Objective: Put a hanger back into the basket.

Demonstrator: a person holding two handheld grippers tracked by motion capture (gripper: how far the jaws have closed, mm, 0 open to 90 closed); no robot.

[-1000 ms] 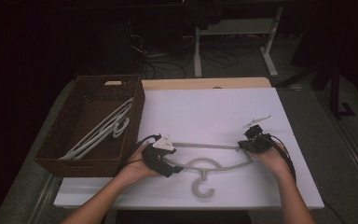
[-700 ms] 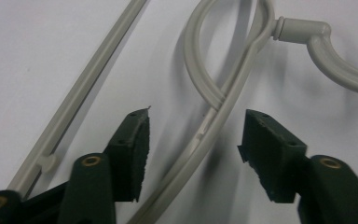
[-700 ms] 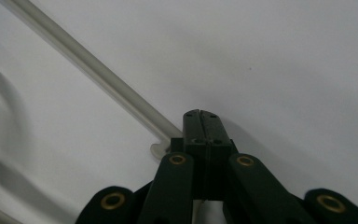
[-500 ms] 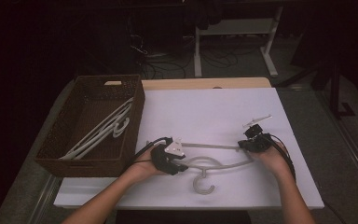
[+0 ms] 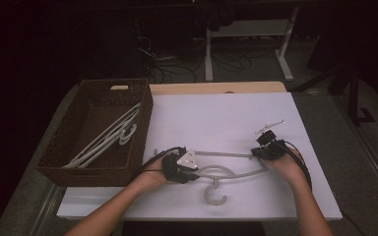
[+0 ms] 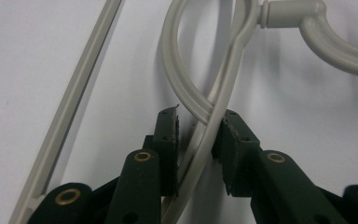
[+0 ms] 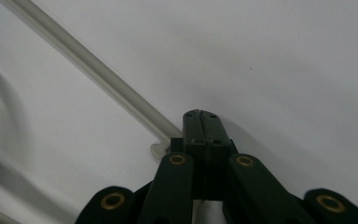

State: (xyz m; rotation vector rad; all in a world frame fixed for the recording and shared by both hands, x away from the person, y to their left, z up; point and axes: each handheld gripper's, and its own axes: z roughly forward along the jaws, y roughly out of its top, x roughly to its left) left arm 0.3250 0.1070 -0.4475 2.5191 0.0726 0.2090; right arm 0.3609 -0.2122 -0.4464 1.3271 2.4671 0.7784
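Here I noted the pale grey plastic hanger [image 5: 226,169] lying flat on the white table [image 5: 216,118], hook toward me. My left gripper [image 6: 199,128] had just been closing, jaws pinching its curved arm; my right gripper [image 7: 200,114], pressed together, gripped the hanger's far end.

Dim, dark surround; sharp close-ups

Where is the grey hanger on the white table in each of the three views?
High view: the hanger lies low at centre, between both hand-held grippers.
Left gripper view: its looped arm runs up from between the jaws.
Right gripper view: its straight bar crosses the upper left.
Shared landmark: the white table.
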